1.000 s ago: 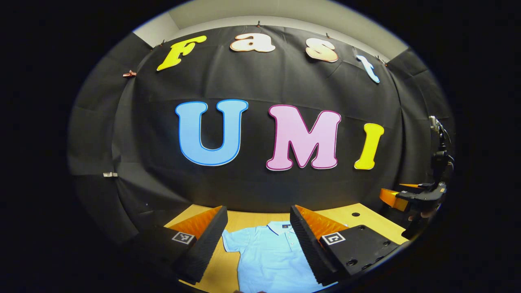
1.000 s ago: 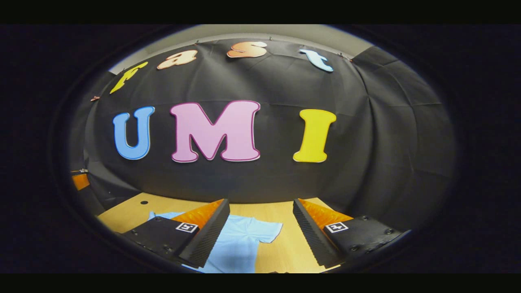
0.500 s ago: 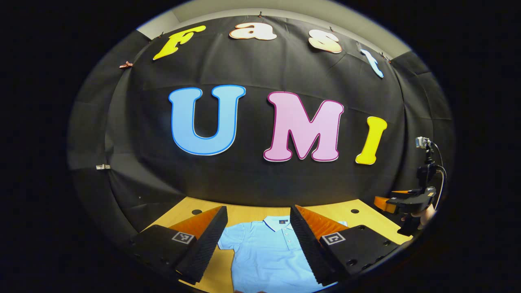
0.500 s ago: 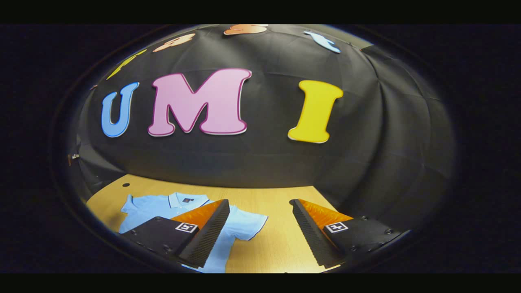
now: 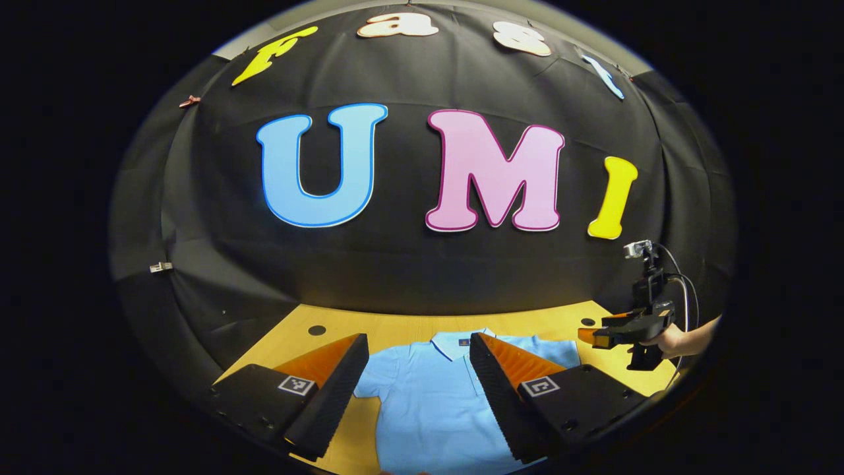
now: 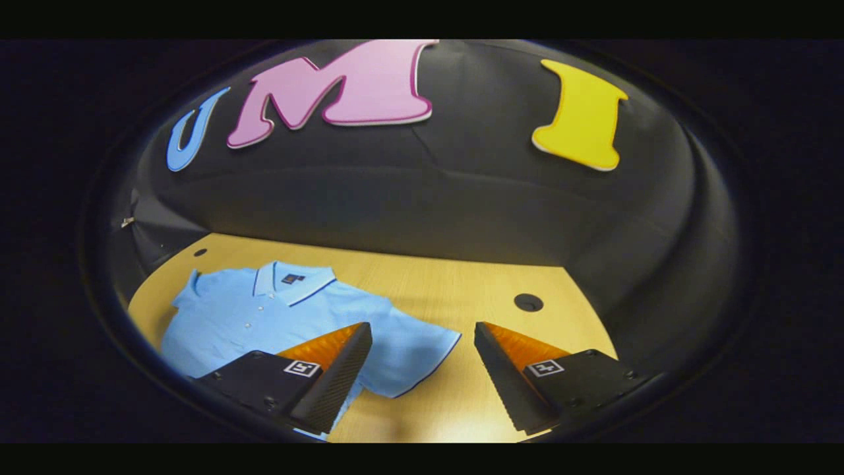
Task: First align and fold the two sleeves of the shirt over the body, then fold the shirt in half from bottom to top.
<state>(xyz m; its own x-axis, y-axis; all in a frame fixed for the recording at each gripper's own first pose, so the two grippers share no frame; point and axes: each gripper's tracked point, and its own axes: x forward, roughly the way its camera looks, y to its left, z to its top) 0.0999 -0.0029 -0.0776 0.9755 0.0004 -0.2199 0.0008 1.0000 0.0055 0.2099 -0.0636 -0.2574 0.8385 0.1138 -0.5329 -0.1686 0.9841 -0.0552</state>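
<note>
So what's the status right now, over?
Both grippers open, above the table. Left gripper, right gripper. Shirt flat, sleeves unfolded. Nothing in the way.

One light-blue polo shirt [image 6: 264, 316] lies flat on one wooden table [image 6: 475, 284], with two short sleeves spread out and one collar [image 6: 290, 277]. Two round holes show in the tabletop in the right gripper view, one near the far left corner [image 6: 200, 252] and one toward the right [image 6: 527, 302]. Two grippers are counted: the left gripper [image 5: 415, 389] and the right gripper [image 6: 422, 376], each with two fingers spread apart. One hand [image 5: 672, 340] holds the far gripper in the left gripper view
</note>
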